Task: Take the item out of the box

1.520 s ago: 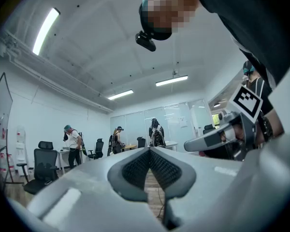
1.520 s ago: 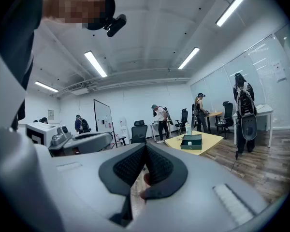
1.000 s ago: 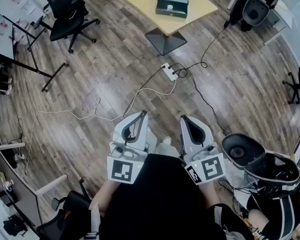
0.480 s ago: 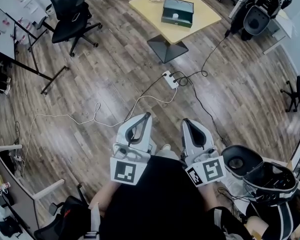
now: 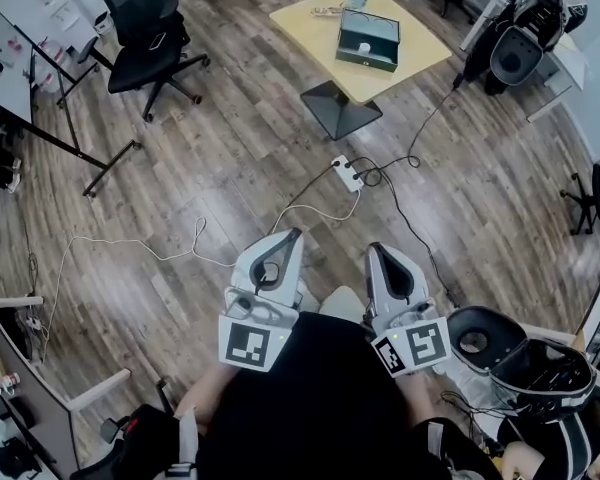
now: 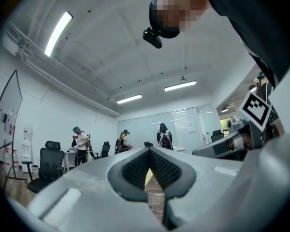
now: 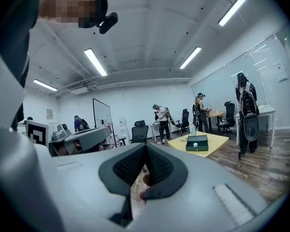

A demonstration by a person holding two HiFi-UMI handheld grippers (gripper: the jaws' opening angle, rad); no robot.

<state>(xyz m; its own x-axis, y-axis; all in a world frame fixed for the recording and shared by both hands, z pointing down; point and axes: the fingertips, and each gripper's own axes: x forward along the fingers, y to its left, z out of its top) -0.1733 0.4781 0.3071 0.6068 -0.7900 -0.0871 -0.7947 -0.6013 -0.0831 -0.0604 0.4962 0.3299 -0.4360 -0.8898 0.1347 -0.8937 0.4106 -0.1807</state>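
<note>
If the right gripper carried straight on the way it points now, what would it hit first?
Nothing close: the right gripper points across open floor. Far off, a black office chair sits roughly in line, though depth is unclear. The yellow table with the green box lies right of that line.

Bright, even light from ceiling strips (image 7: 97, 62); fisheye warp at edges, floor (image 5: 220, 183) glare.

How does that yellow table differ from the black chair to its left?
The table is pale yellow on one dark pedestal foot; the chair is black on a star of wheeled legs. The table bears a dark green box; the chair bears no box. Both stand on the wooden floor.
</note>
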